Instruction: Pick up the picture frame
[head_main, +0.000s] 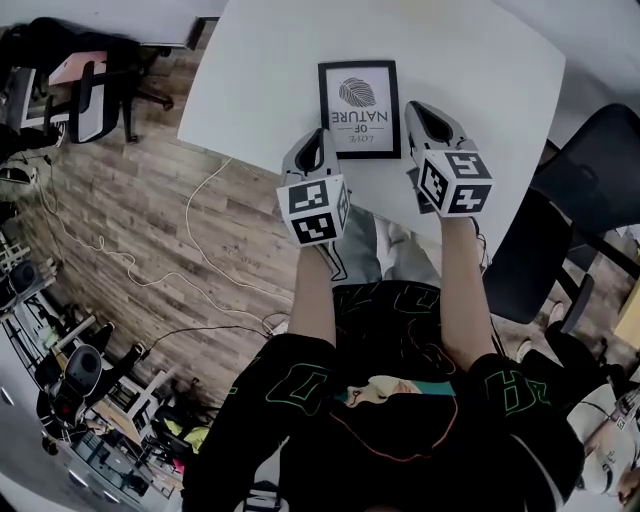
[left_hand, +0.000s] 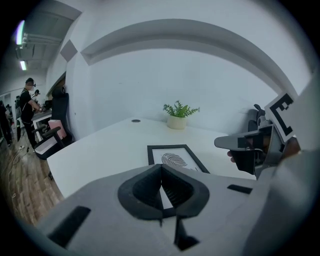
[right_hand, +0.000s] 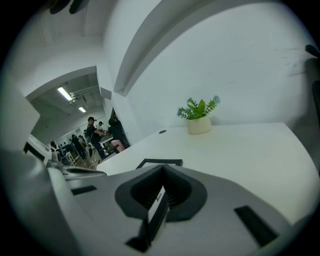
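Note:
A black picture frame (head_main: 359, 108) with a white leaf print lies flat on the white table (head_main: 260, 70). It also shows ahead of the jaws in the left gripper view, picture frame (left_hand: 175, 158), and partly in the right gripper view, picture frame (right_hand: 160, 163). My left gripper (head_main: 322, 135) hovers at the frame's near left corner, shut and empty. My right gripper (head_main: 417, 108) hovers just off the frame's right edge, also shut with nothing in it. Neither gripper touches the frame.
A small potted plant (left_hand: 178, 115) stands at the table's far side. A black office chair (head_main: 590, 170) sits to the right of the table, another chair (head_main: 95, 95) to the left. Cables (head_main: 130, 260) run over the wooden floor. People (right_hand: 92, 132) stand in the far room.

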